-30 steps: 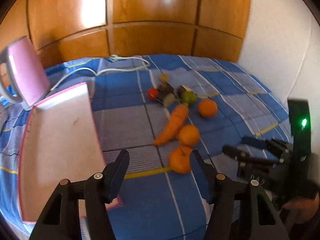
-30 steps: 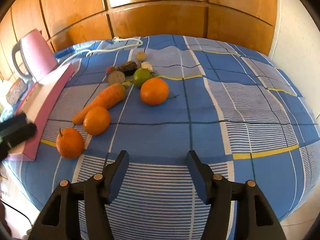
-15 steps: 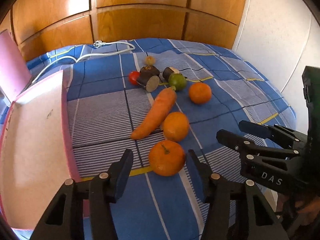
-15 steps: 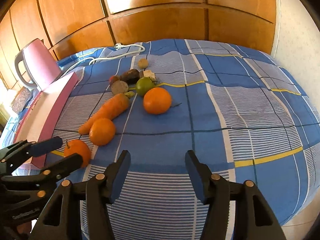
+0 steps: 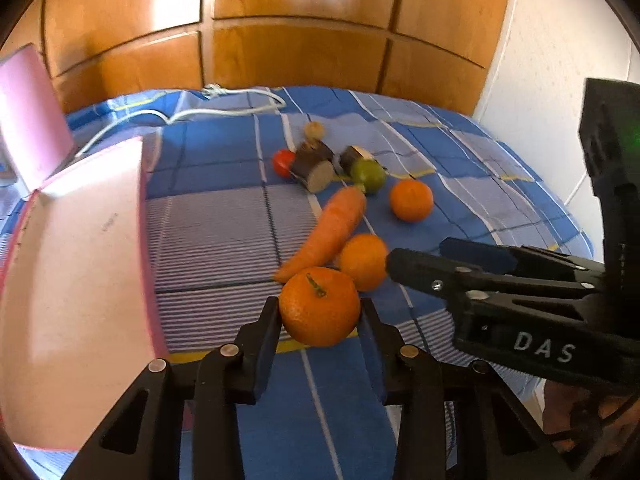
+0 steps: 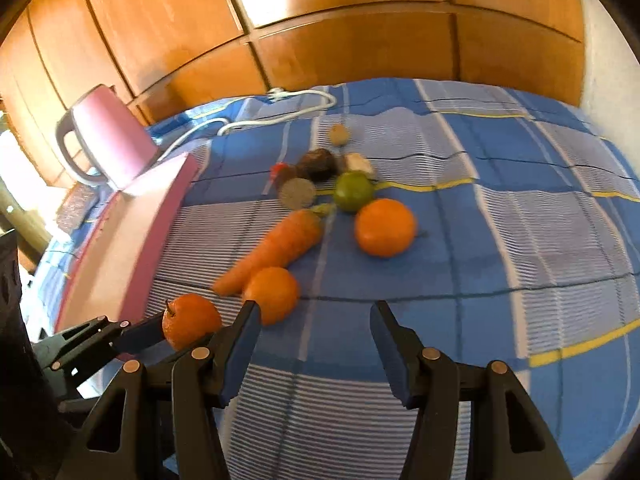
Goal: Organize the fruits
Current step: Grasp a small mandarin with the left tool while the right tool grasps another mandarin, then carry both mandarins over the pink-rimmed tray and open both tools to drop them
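Several fruits lie on a blue checked cloth (image 5: 208,240). My left gripper (image 5: 320,310) has its jaws closing on the nearest orange (image 5: 320,306), the one with a stem; both pads touch its sides, as the right wrist view also shows (image 6: 192,320). A second orange (image 5: 362,262) rests against a carrot (image 5: 328,228) just behind. A third orange (image 5: 411,200), a lime (image 5: 368,170) and a tomato (image 5: 283,162) lie farther back. My right gripper (image 6: 314,320) is open and holds nothing; its fingertips (image 5: 394,264) reach almost to the second orange (image 6: 272,294).
A pink-edged tray (image 5: 80,260) stands on the left, with a pink kettle (image 6: 108,140) behind it. A white cable (image 6: 280,112) trails along the back. Dark cut pieces (image 5: 314,164) and a small brown ball (image 5: 314,130) lie by the tomato. Wooden panels back the scene.
The left jaws have narrowed from wide apart to touching the stemmed orange. The right gripper has come in from the right until its tips are beside the second orange.
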The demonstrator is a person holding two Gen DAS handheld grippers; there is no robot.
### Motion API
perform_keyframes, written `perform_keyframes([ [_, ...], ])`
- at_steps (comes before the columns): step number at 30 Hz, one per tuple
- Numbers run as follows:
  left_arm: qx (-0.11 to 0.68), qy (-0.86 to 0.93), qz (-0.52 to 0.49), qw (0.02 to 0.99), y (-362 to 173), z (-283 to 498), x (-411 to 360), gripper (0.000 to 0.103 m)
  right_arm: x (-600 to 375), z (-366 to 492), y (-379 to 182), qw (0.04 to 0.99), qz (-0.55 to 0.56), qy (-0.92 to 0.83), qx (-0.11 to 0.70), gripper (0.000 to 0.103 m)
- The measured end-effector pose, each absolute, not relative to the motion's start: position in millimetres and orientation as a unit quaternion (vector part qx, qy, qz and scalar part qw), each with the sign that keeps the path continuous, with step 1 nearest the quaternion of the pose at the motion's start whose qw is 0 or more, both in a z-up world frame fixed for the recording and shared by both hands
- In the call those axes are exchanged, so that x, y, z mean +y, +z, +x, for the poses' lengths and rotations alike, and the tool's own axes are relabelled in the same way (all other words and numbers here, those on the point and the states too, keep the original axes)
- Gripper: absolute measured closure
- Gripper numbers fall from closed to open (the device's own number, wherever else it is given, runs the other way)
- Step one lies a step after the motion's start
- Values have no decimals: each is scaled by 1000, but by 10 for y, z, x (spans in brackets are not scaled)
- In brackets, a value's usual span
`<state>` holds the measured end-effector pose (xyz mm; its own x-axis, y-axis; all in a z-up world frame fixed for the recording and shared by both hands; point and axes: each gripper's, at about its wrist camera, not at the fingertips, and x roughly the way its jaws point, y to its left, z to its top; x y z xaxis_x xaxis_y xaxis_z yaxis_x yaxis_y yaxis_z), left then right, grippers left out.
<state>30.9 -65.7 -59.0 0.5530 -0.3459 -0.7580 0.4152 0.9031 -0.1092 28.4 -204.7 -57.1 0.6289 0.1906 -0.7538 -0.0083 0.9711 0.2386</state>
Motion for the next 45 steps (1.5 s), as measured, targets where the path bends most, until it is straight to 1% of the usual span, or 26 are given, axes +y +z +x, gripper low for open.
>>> perform_keyframes([
  [4, 409, -195, 32, 891, -519, 302, -546, 65, -1904, 414, -595, 893, 90, 71, 435, 45],
  [13, 393, -165, 17, 904, -418, 289, -372, 65, -1853, 555, -636, 886, 90, 77, 448, 46],
  [15, 389, -155, 13, 908, -393, 281, -330, 65, -1876, 566, -659, 883, 99, 76, 453, 51],
  [20, 385, -143, 1, 912, -344, 265, -243, 65, -1833, 609, -733, 876, 99, 82, 464, 52],
  [25, 381, -137, -4, 914, -310, 239, -198, 65, -1711, 619, -756, 878, 67, 82, 466, 66],
  [31, 375, -130, -13, 918, -251, 193, -131, 64, -1657, 574, -755, 882, 42, 76, 464, 68],
  [37, 370, -119, -31, 921, -170, 180, -12, 64, -1650, 494, -738, 879, 47, 87, 467, 68],
  [45, 365, -85, -52, 926, -105, 194, 228, 64, -1475, 438, -614, 883, 29, 112, 454, 68],
])
